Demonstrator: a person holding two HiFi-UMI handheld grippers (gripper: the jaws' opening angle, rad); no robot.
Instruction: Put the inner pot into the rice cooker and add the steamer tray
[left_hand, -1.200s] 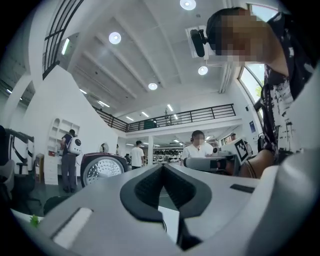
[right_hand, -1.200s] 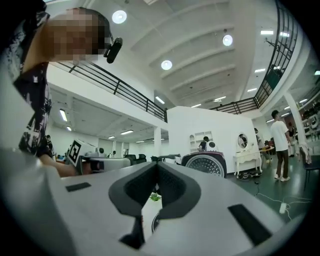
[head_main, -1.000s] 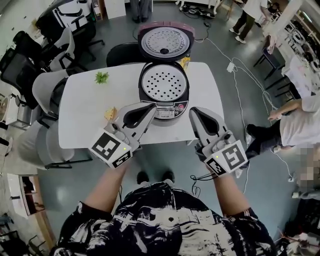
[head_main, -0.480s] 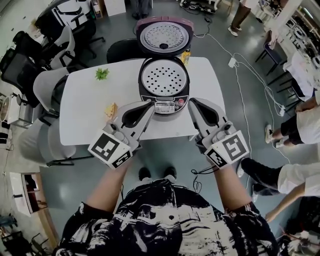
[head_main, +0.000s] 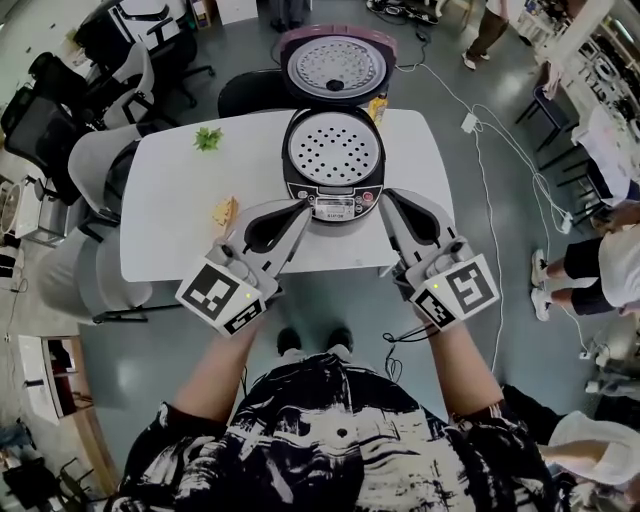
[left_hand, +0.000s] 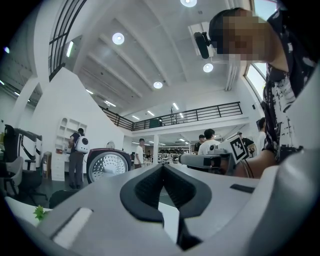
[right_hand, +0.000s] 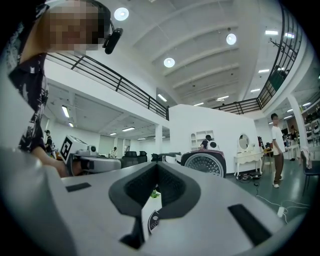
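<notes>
The rice cooker (head_main: 333, 160) stands at the middle of the white table (head_main: 170, 225), its lid (head_main: 333, 65) swung up and back. A white perforated steamer tray (head_main: 333, 148) lies in its mouth; the inner pot is hidden under it. My left gripper (head_main: 300, 207) is level just left of the cooker's front panel, shut and empty. My right gripper (head_main: 388, 195) is just right of the panel, also shut and empty. In the left gripper view the jaws (left_hand: 161, 167) meet, with the lid (left_hand: 106, 166) beyond. The right gripper (right_hand: 156, 165) also faces the lid (right_hand: 204, 163).
A green sprig (head_main: 208, 138) and a yellow item (head_main: 224, 211) lie on the table's left part. A yellow bottle (head_main: 376, 108) stands behind the cooker. Chairs (head_main: 100, 165) crowd the table's left side. A cable (head_main: 480, 190) runs over the floor at the right, near people.
Both grippers have stayed beside the cooker's front, still shut. The head view has shifted a little, and the people at the right have walked on.
</notes>
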